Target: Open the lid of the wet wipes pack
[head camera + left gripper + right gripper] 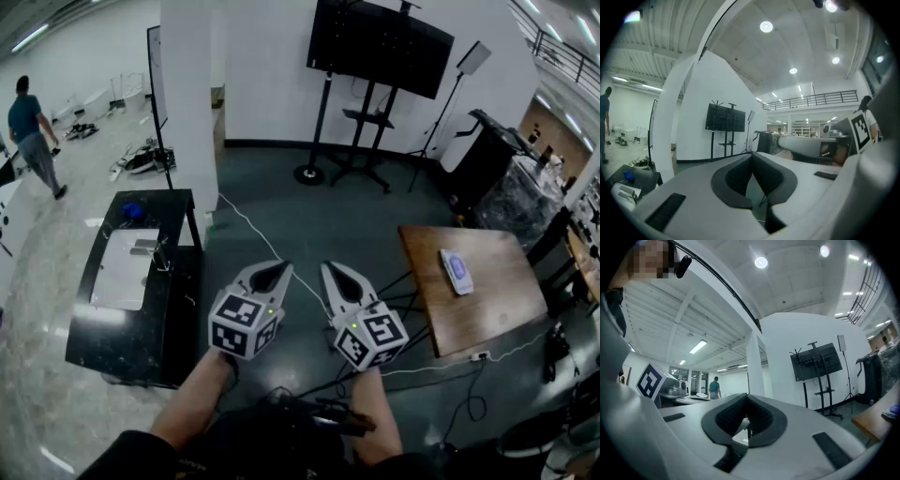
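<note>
Brown bench point(487, 309) in an open hall; wet wipes pack point(457, 272) lies flat, long axis slanting away; left gripper point(279, 269) and right gripper point(331, 269) jaws closed, empty

Open floor point(309, 220) is recorded ahead of the left gripper point(279, 270) and the right gripper point(331, 270), both held in the air with jaws together and nothing between them. This passage is bounded at the left by a black bench point(98, 333) and a white pillar point(187, 103), and at the right by a wooden bench point(492, 314), whose top is occupied only by the wet wipes pack point(457, 272). Cables point(246, 223) are trailed over the floor between the benches, and a screen stand point(367, 141) is set well beyond.
</note>
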